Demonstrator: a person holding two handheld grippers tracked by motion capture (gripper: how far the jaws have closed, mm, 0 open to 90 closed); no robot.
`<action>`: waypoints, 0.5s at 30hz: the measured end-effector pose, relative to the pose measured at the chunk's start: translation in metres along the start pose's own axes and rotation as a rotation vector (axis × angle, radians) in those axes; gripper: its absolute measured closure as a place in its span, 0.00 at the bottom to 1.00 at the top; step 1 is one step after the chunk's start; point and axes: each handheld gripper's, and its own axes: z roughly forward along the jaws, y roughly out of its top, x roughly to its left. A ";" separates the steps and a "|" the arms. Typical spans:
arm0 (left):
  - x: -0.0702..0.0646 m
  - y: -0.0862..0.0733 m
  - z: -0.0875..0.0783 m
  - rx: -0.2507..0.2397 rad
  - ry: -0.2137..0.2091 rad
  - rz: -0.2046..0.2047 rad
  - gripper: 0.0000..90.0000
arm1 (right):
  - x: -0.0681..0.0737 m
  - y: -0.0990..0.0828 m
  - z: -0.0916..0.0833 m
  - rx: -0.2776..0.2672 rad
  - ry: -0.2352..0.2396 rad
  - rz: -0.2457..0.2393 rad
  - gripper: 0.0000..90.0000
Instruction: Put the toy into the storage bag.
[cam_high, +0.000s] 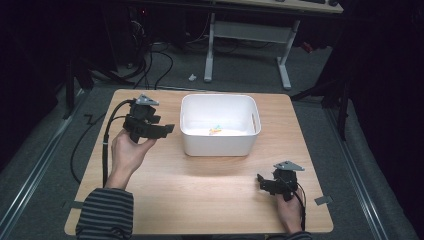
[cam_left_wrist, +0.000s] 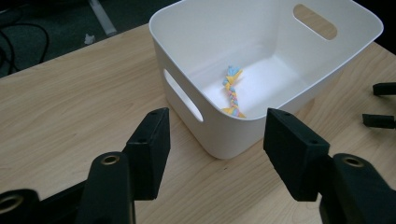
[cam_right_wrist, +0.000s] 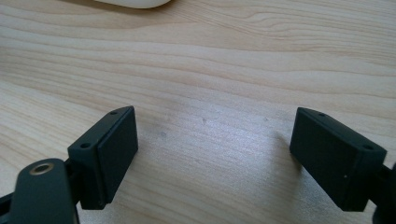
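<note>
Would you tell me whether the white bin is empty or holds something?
Not empty: the white bin holds one braided rope toy, lying on its floor.

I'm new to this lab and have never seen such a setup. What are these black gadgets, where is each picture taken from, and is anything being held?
A person sits at a light wooden table with a two-jawed tool in each hand. The high view looks down from above: the left hand-held gripper is beside a white plastic bin with handle slots, and the right hand-held gripper is near the table's front. The other two pictures come from cameras riding on each tool, looking along its black jaws. Inside the bin lies a small braided rope of yellow, blue and pink strands. Both tools have their jaws apart and hold nothing.
</note>
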 end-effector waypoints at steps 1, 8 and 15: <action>0.001 -0.002 -0.001 -0.003 0.000 -0.002 0.46 | 0.000 0.000 0.000 -0.002 0.002 -0.005 0.17; 0.004 -0.014 -0.010 -0.010 0.013 -0.011 0.46 | 0.000 0.000 0.000 -0.004 0.008 -0.011 0.17; 0.007 -0.026 -0.012 -0.017 0.017 -0.032 0.46 | 0.000 -0.001 -0.001 -0.002 0.011 -0.012 0.17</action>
